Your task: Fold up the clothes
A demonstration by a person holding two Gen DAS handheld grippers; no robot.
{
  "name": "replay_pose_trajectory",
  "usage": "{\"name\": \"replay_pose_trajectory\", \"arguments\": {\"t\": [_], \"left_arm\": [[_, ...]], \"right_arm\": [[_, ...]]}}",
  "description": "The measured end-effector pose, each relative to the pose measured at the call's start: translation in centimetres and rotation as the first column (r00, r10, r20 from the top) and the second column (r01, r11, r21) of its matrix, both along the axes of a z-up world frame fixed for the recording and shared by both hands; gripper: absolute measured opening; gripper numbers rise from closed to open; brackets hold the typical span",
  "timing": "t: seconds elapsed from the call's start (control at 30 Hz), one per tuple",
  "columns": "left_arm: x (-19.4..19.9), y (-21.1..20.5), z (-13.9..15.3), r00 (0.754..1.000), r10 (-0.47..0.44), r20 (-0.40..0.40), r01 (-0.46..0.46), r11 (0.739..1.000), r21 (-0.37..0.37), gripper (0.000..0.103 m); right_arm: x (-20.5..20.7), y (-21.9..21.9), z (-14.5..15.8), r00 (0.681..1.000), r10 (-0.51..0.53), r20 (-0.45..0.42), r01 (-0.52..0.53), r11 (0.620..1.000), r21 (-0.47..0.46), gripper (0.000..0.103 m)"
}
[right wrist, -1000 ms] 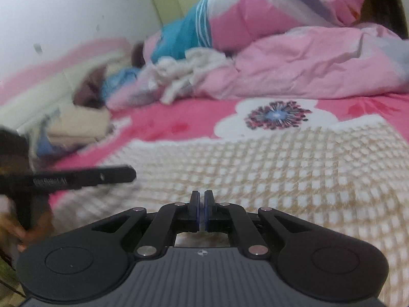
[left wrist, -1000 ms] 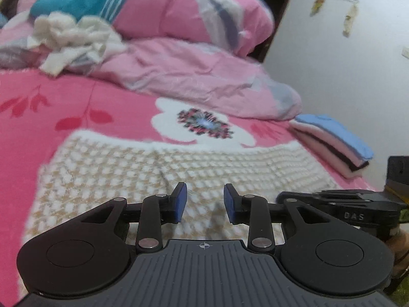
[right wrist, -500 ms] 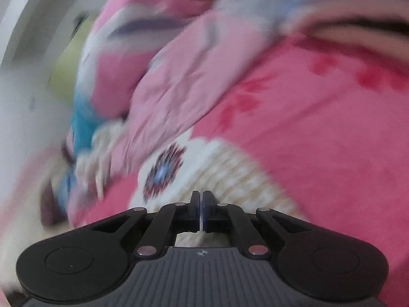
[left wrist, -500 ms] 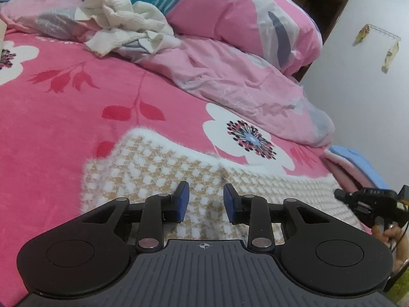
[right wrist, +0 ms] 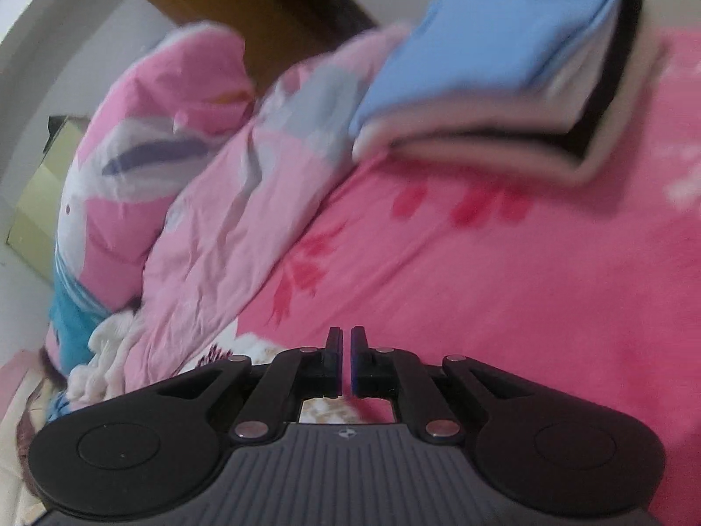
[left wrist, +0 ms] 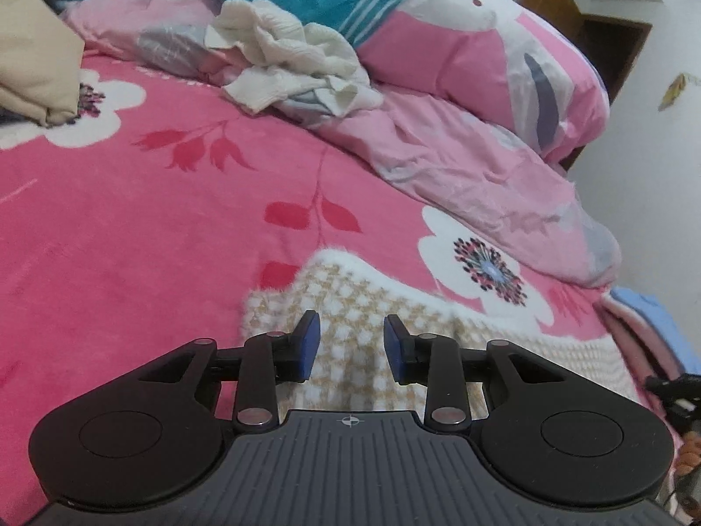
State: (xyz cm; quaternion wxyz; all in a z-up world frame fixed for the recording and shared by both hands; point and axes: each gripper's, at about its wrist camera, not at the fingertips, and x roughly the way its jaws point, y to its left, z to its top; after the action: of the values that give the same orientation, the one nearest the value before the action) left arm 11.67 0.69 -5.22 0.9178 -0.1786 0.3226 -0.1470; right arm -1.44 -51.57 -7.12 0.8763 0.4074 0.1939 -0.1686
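A fuzzy beige and white checked garment [left wrist: 350, 302] lies flat on the pink flowered bed cover [left wrist: 131, 219]. My left gripper [left wrist: 350, 348] is open and empty, just above the garment's far left corner. My right gripper [right wrist: 346, 361] is shut with a thin slit between the pads and holds nothing I can see. It is tilted and points at a stack of folded clothes [right wrist: 495, 83] with a blue one on top. A bit of the checked garment [right wrist: 324, 410] shows under its fingers. The right gripper's tip [left wrist: 670, 388] shows at the right edge of the left wrist view.
A crumpled white garment [left wrist: 289, 57] lies on the rumpled pink duvet [left wrist: 460, 162] at the back of the bed. A beige folded item [left wrist: 35, 65] sits at the far left. The white wall [left wrist: 657, 175] runs along the right side.
The left gripper has swung left, toward the garment's far left corner, still open. The right gripper has rolled and turned right, from the garment to the folded stack, and stays shut.
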Motion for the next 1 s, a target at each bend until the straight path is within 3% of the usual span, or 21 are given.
{"name": "replay_pose_trajectory", "arguments": {"t": [0.13,0.2,0.37,0.53,0.67,0.77,0.93,1.0], "left_arm": [[-2.3,-1.5,1.8,0.998,-0.058,0.036,0.055,0.996,0.077,0.05],[-3.5,-2.6,2.5,0.994,-0.104,0.04,0.099,0.989,0.111,0.074],[-5.6,-5.5,2.2,0.985,-0.173,-0.005,0.171,0.97,0.173,0.098],[-6.5,-7.5,0.9,0.986,-0.153,-0.061,0.163,0.95,0.266,0.102],[-7.2,-8.6,0.3,0.99,-0.132,-0.052,0.142,0.928,0.344,0.103],[-7.5,-9.3,0.2,0.992,-0.12,-0.049,0.13,0.915,0.383,0.103],[-7.6,-9.7,0.2,0.993,-0.106,-0.052,0.118,0.908,0.401,0.103],[-7.7,-9.9,0.2,0.993,-0.104,-0.052,0.116,0.904,0.412,0.103]], "right_arm": [[-3.0,3.1,3.0,0.999,0.046,0.016,-0.043,0.985,-0.167,0.003],[-3.8,5.2,4.2,0.993,0.115,0.007,-0.11,0.963,-0.248,0.003],[-3.2,11.2,4.6,0.928,0.362,-0.084,-0.368,0.864,-0.344,0.013],[-2.8,17.0,3.2,0.847,0.5,-0.181,-0.525,0.736,-0.427,0.013],[-4.0,18.8,1.7,0.834,0.5,-0.234,-0.545,0.684,-0.484,0.015],[-5.4,18.2,1.5,0.856,0.468,-0.219,-0.511,0.703,-0.495,0.015],[-7.3,15.8,1.5,0.917,0.329,-0.227,-0.4,0.773,-0.493,0.02],[-8.0,15.6,1.8,0.926,0.3,-0.23,-0.377,0.774,-0.508,0.022]]}}
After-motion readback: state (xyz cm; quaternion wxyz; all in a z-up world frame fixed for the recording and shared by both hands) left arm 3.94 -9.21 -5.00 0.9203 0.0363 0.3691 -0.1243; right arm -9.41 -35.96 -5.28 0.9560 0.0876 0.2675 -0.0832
